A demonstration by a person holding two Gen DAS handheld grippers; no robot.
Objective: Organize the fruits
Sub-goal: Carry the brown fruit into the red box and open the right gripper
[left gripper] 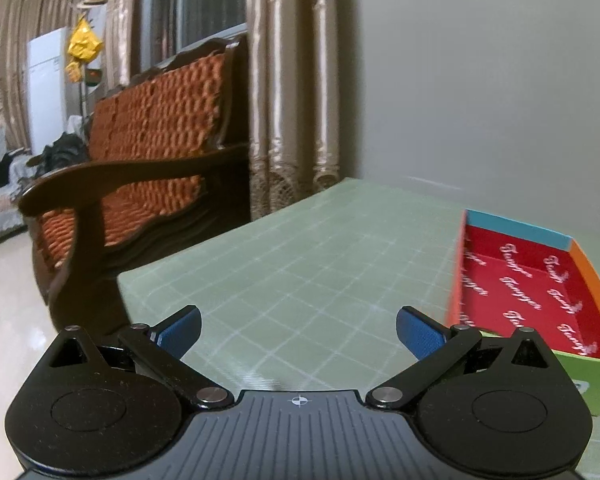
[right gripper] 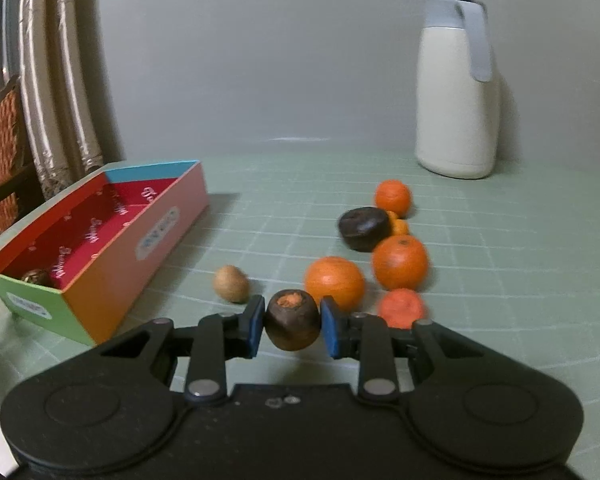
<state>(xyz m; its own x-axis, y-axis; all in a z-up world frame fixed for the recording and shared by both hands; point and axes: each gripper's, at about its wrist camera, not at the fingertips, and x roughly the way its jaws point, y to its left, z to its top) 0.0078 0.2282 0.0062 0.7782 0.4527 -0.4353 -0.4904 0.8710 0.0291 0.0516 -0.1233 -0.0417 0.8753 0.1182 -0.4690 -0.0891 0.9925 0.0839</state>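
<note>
Left wrist view: Your left gripper [left gripper: 298, 330] hangs over the green grid mat [left gripper: 300, 248] with its blue pads [left gripper: 182, 330] spread wide apart and nothing between them. The colourful cardboard box [left gripper: 588, 276] sits at 3 o'clock, its near corner tucked behind the right-hand finger linkage. The part of its red printed interior that shows here holds no fruit. A wooden bench with an orange cushion [left gripper: 156, 128] stands off the mat at 10 o'clock. This gripper has no part in the current step.

Right wrist view: Your right gripper [right gripper: 292, 326] is clamped on a dark brown fruit [right gripper: 292, 326] with an orange patch at its top. Both pads press against its sides and it appears clear of the mat. The step in hand is the carry from the pile to the box.

The box [right gripper: 112, 264] lies at 10 o'clock. One dark fruit [right gripper: 36, 278] already rests in its near corner. Unsorted items remain on the mat:
- a tan kiwi-like fruit [right gripper: 231, 283] at 11 o'clock, just beyond the left pad;
- four oranges [right gripper: 334, 282] and a second dark fruit [right gripper: 363, 228] from 12 to 2 o'clock.

A white thermos jug [right gripper: 456, 92] stands well apart at 1 o'clock.

Next move: swing the held fruit toward 10 o'clock and clear the near wall of the box. Release over the open red floor, away from the fruit already inside.
</note>
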